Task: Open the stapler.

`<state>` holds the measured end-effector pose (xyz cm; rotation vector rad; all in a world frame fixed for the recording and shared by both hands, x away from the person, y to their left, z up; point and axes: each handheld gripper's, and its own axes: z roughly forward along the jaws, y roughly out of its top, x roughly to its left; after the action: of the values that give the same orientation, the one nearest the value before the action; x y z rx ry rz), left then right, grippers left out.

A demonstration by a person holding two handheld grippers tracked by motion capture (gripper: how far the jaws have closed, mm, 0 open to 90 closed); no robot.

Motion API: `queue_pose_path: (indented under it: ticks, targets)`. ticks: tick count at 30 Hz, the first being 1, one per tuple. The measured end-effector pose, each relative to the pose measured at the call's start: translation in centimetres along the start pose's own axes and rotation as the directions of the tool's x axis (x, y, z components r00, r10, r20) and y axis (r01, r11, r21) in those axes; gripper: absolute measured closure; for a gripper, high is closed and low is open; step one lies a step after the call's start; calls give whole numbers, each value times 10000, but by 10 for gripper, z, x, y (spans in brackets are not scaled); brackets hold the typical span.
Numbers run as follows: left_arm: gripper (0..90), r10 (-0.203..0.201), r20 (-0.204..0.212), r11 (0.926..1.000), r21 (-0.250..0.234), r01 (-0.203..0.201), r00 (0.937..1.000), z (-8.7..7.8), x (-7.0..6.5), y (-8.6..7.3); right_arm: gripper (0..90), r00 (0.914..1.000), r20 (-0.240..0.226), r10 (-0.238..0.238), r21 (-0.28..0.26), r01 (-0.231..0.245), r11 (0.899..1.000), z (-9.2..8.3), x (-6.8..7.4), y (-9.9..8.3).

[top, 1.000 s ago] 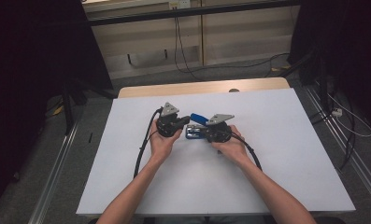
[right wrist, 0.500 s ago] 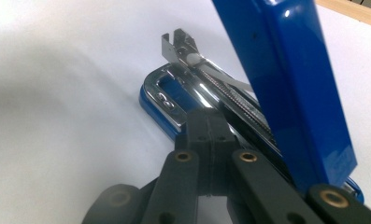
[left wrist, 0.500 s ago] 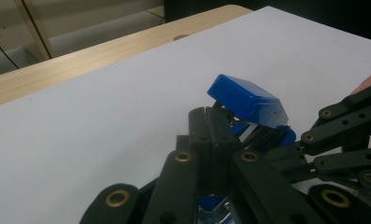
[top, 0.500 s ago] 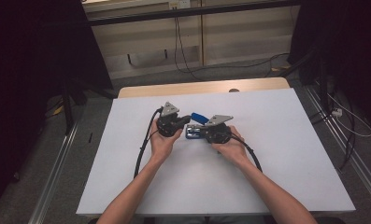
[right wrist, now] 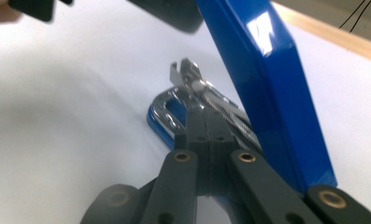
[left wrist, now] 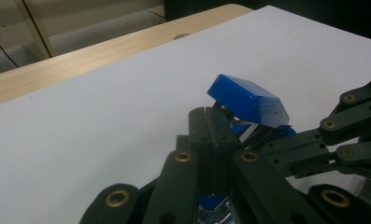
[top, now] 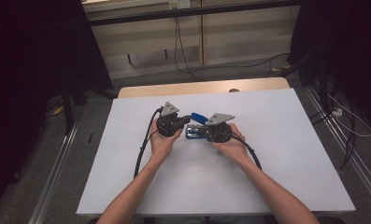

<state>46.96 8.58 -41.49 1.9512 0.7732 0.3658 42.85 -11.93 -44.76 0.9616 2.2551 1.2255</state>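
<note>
A blue stapler (top: 198,116) lies open on the white table, its lid (left wrist: 246,100) tilted up and its metal staple rail (right wrist: 192,79) bare above the blue base (right wrist: 159,122). My left gripper (top: 187,118) comes in from the left, jaws shut, tips right at the underside of the raised lid (right wrist: 267,84). In its own view the left gripper (left wrist: 206,126) has no gap between the jaws. My right gripper (top: 195,132) comes from the right, shut, its tips (right wrist: 204,119) lying against the metal rail. Whether either pinches a part I cannot tell.
The white table top (top: 290,154) has free room on all sides of the hands. A wooden strip (top: 202,87) runs along the far edge. Black cables (top: 143,149) trail from the grippers. Metal rails (top: 57,172) flank the table, with cables on the floor (top: 346,116).
</note>
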Motion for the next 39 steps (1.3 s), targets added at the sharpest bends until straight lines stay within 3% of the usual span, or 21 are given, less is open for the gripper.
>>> queue_pose_path:
  ticks: [8,14,30,34,39]
  targets:
    - [900,-35,-2,10000,8,35,10000,1,0,0,900,9998,216,15,-442,-5,9990,1,9,10]
    - [900,-3,24,10000,-22,3,10000,1,1,0,900,9994,328,-111,-435,125,9990,8,17,17]
    - [900,-119,162,9999,27,119,9998,1,3,1,900,9941,1083,-101,-456,152,9988,17,15,20]
    - [900,-281,234,9993,233,276,9993,1,6,-1,900,9939,1099,-55,-482,108,9988,17,15,20]
    - [900,-94,129,9984,557,87,9999,2,11,-5,900,9941,1089,-33,-492,87,9988,17,15,19]
